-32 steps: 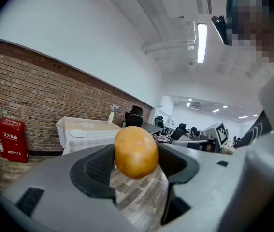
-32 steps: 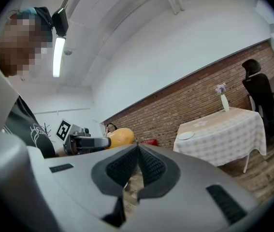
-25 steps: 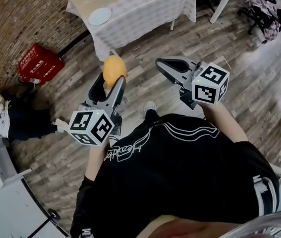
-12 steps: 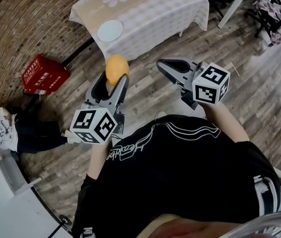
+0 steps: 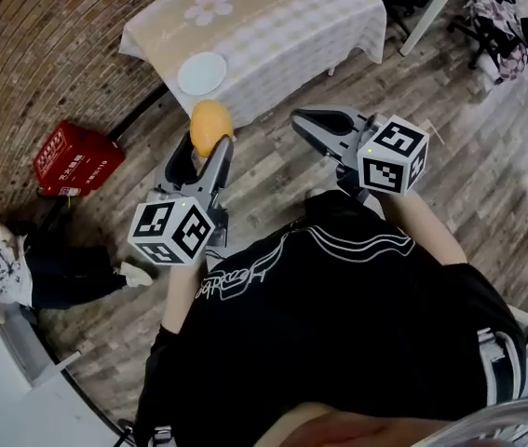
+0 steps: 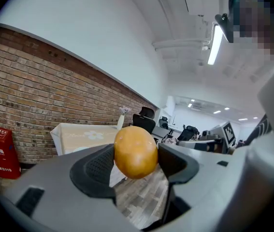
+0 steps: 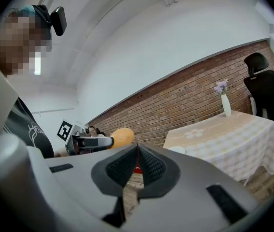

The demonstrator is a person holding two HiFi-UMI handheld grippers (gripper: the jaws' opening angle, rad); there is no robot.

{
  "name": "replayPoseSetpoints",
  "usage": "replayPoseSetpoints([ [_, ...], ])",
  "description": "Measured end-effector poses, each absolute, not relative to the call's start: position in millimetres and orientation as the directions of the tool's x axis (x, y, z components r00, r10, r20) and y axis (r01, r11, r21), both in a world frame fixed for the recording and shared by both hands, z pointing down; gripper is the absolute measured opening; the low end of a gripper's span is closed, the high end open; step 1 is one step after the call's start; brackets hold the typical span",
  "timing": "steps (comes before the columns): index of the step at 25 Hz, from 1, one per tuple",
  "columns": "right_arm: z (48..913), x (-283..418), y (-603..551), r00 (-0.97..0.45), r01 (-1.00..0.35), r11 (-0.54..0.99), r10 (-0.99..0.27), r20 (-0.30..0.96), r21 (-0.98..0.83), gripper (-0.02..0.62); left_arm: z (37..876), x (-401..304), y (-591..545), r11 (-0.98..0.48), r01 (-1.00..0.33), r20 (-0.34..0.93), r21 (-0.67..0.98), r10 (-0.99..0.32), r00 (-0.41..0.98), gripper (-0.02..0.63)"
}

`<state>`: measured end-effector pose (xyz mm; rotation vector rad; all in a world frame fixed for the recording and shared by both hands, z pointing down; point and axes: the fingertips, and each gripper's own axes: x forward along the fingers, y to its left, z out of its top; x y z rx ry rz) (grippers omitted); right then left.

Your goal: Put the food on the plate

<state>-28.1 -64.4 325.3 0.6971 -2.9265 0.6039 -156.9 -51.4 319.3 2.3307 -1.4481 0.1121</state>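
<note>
1 orange food (image 5: 209, 127) held by left gripper (image 5: 202, 149) fingers, right gripper (image 5: 301, 120) fingers closed, plate (image 5: 202, 73) on table (image 5: 287, 17)

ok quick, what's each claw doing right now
Left claw: shut on the orange food.
Right claw: shut, nothing in it.

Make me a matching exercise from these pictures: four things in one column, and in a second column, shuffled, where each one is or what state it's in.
Things:
1. orange food
2. white plate
3. red box
4. right tool

Places or states:
A. on the table
B. shut, with nothing between its jaws
C. on the floor by the brick wall
D. clamped in the left tool

Pairs: 1-D, 2-A, 3-C, 4-B
</note>
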Motion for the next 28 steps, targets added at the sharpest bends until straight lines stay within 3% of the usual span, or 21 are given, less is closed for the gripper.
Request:
replayPoseSetpoints([
  [12,339,-49,-127,-0.915,-0.404,0.834,-0.364,0.174,-0.375,-0.003,328,-176,-112,-0.351,-0.920,0.300,0.176,-0.871,0.390,0.284],
  [28,361,-83,-251,-0.931,-0.361,0.832,-0.300,0.207,-0.422,-0.003,357,-218,-231,-0.259,-0.943,0.363,0.210,-0.875,0.321,0.284],
])
